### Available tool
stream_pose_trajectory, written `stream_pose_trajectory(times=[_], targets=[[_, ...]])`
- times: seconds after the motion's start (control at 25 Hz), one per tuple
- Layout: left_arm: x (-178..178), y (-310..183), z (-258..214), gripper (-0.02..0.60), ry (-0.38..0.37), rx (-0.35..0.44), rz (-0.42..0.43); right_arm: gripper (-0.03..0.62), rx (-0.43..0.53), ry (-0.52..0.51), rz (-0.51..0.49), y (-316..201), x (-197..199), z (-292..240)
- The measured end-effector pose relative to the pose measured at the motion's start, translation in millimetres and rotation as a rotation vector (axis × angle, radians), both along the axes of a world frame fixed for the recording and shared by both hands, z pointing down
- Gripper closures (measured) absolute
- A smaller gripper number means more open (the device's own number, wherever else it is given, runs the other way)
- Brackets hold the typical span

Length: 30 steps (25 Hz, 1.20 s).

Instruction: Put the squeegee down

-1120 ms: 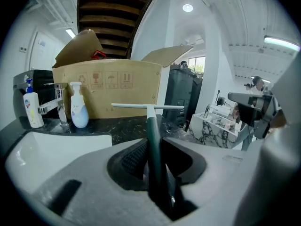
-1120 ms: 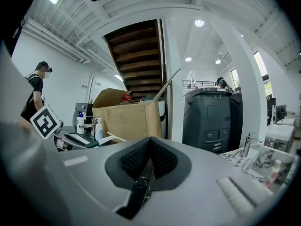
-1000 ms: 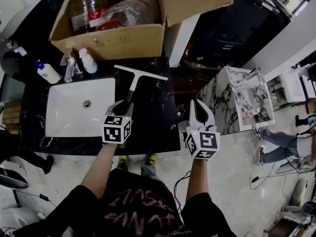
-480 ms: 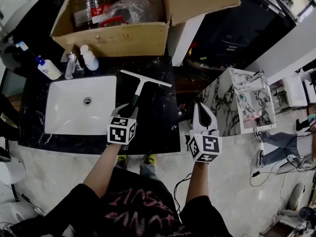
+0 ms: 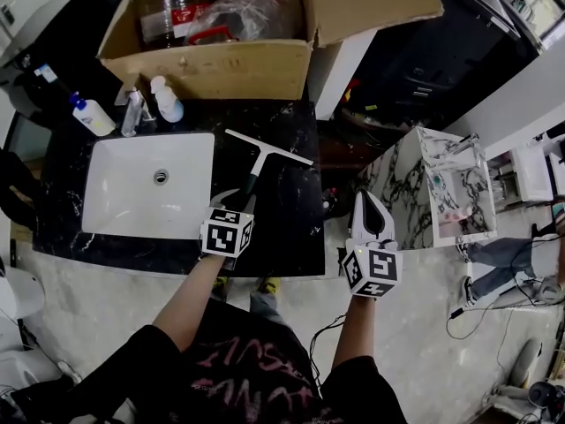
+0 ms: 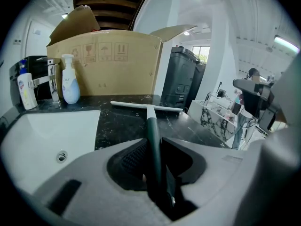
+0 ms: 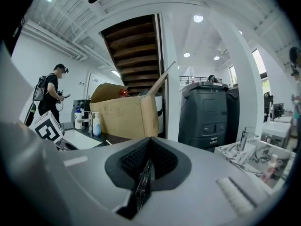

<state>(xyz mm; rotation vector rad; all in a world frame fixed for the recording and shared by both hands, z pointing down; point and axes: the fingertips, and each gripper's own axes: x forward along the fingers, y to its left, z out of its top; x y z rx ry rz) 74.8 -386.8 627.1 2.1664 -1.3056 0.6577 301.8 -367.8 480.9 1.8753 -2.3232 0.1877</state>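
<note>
Head view: the left gripper (image 5: pixel 238 200) has its jaws partly closed on the dark handle of the squeegee (image 5: pixel 265 155), whose shaft runs toward 1 o'clock and ends in a pale blade low over the black marble countertop (image 5: pixel 291 223); contact between the two cannot be told. The white sink (image 5: pixel 101 226) lies at 9 o'clock of the squeegee. At 3 o'clock, beyond the counter edge, the right gripper (image 5: pixel 369 212) is closed and empty.

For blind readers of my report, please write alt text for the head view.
Seen from above, the left gripper holds a squeegee by its handle over a black counter, just right of a white sink. The right gripper, shut and empty, hangs past the counter's right edge. An open cardboard box stands at the counter's far edge.
</note>
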Motion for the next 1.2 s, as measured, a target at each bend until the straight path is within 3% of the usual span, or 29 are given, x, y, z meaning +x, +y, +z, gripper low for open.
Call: stream_pose_trajectory(times=[0.36, 0.76, 1.2], targets=[[0.8, 3.1, 6.5, 0.471, -0.047, -0.019, 0.024, 0.592, -0.006, -0.007, -0.005, -0.6, -0.3, 3.7], [7.5, 10.2, 3.3, 0.382, -0.029, -0.025, 0.076, 0.592, 0.004, -0.011, -0.009, 0.6, -4.2, -2.8], [-10.2, 11.7, -36.5, 0.357, 0.026, 0.078, 0.069, 0.592, 0.027, -0.021, -0.048, -3.2, -26.9, -11.9]])
